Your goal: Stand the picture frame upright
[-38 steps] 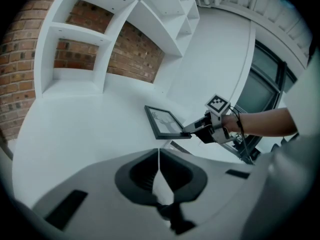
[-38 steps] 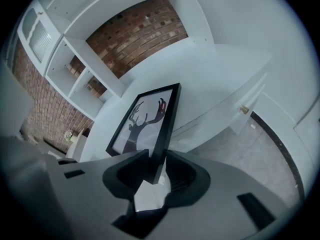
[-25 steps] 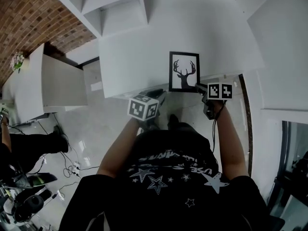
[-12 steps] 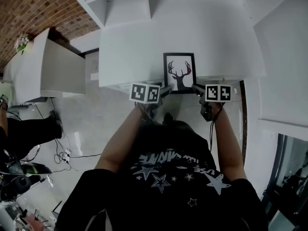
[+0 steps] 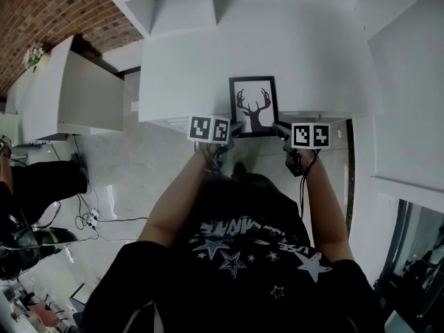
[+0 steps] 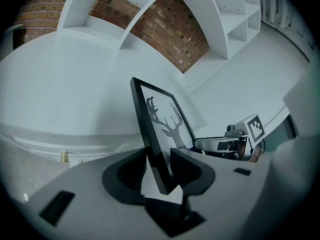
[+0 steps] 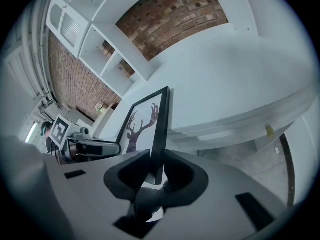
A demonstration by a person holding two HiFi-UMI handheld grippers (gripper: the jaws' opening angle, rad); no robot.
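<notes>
A black picture frame (image 5: 252, 106) with a stag silhouette sits at the front edge of the white table (image 5: 298, 40), its near edge toward me. My left gripper (image 5: 236, 127) is at its near left corner. In the left gripper view the jaws have just been closing, and the corner of the frame (image 6: 159, 129) now fills the gap of that gripper (image 6: 158, 155). My right gripper (image 5: 278, 125) grips the near right corner. In the right gripper view the edge of the frame (image 7: 159, 129) is pinched in that gripper (image 7: 157, 156). The frame looks tilted up off the tabletop.
White open shelves (image 5: 166, 5) stand behind the table against a brick wall (image 5: 48, 19). A white cabinet (image 5: 69, 103) is at the left. Cables (image 5: 90, 220) and another person's legs (image 5: 35, 186) are on the floor at the left.
My left gripper has come in from below the table edge to the frame's near left corner, and its jaws now stand around that corner. The right gripper has stayed on the right corner.
</notes>
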